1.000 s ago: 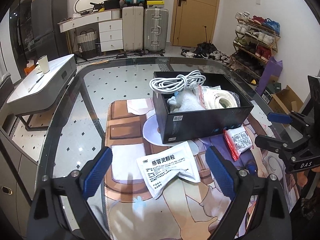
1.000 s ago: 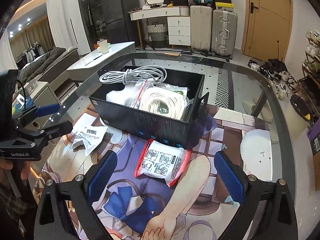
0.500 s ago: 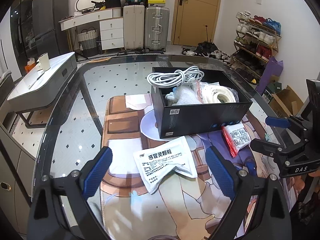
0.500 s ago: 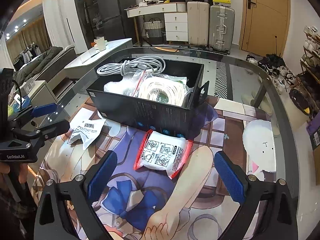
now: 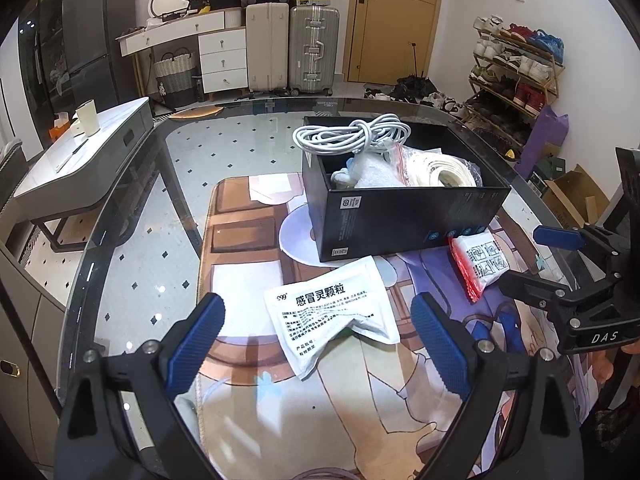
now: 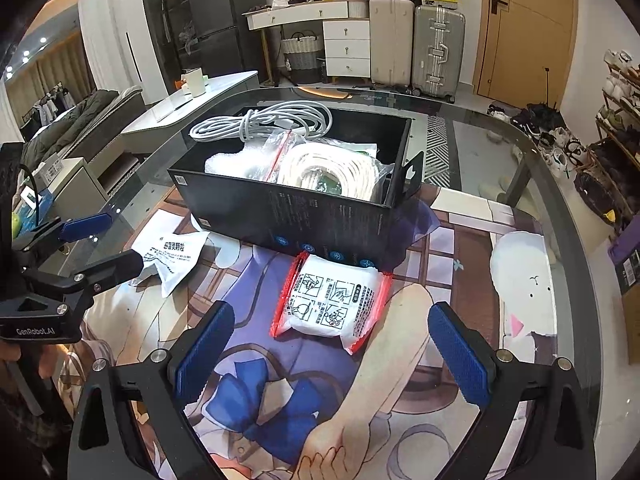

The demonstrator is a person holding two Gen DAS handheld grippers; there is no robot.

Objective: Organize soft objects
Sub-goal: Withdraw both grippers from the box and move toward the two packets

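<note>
Hovering over a glass table point(image 5: 132, 216), I am holding both grippers wide open and empty above a printed mat point(image 5: 240, 240).

My left gripper point(image 5: 318, 344) is facing a flat white sachet point(image 5: 332, 316) with black Chinese print. It is lying on the mat between my blue pads point(image 5: 196, 344), apart from both, its long axis slanting from near-left to far-right and its far corner just in front of a black box point(image 5: 404, 220).

My right gripper point(image 6: 332, 356) is facing a puffy white packet with red edges point(image 6: 332, 300). It is lying on the mat with its long axis running left to right, tilted slightly, its far edge close against the box's near wall point(image 6: 288, 216).

Inside the box, a coiled white cable point(image 6: 264, 122) is resting at the far end, with a bagged cream coil point(image 6: 332, 172) nearer its right end.

Only the left view is showing a small white-and-blue soft toy point(image 5: 352, 172) in the box. Only the right view is showing the box's raised end flap point(image 6: 414, 172). Each view is catching the other gripper at its edge.
</note>
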